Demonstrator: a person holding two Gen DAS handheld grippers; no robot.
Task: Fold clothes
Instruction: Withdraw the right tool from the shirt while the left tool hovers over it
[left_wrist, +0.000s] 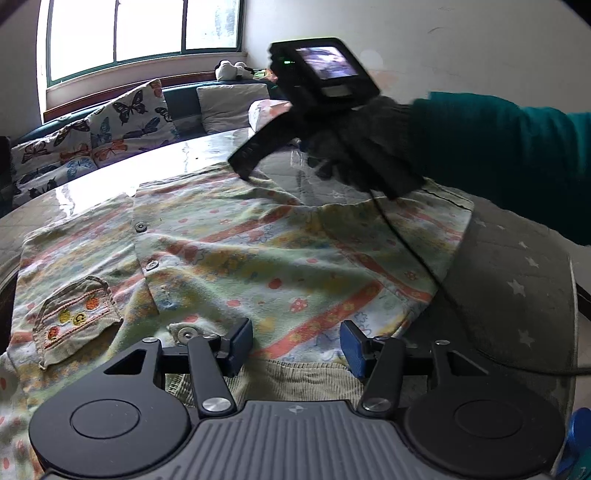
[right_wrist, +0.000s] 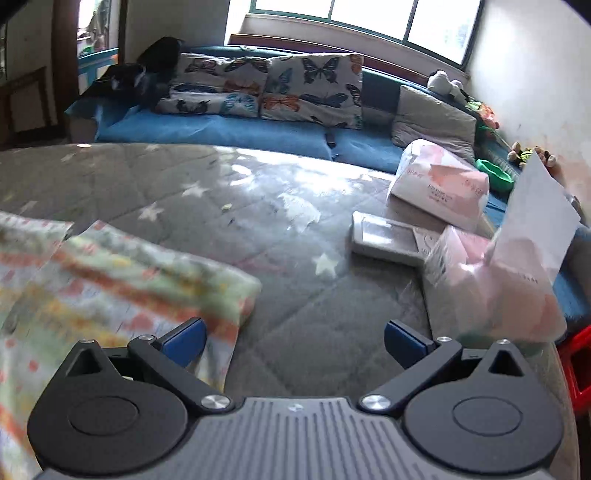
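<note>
The garment (left_wrist: 236, 251) is pale green with orange-red stripes, yellow flowers and small red dots; its beige pocket (left_wrist: 77, 317) at 8 o'clock carries orange and yellow embroidery. The worktop cover (right_wrist: 258, 221) is grey, quilted, with white stars. The cushions (right_wrist: 310, 88) at 12 o'clock are white with black, blue and orange butterflies. The sofa (right_wrist: 221, 133) is blue. Both tools have blue pads (left_wrist: 352, 345) on black arms.

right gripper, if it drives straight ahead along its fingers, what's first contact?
Probably the grey star-print quilt: the open right gripper points over bare quilt. The shirt edge lies just left of that line, and the white device off to the right. Depth is unclear.
</note>
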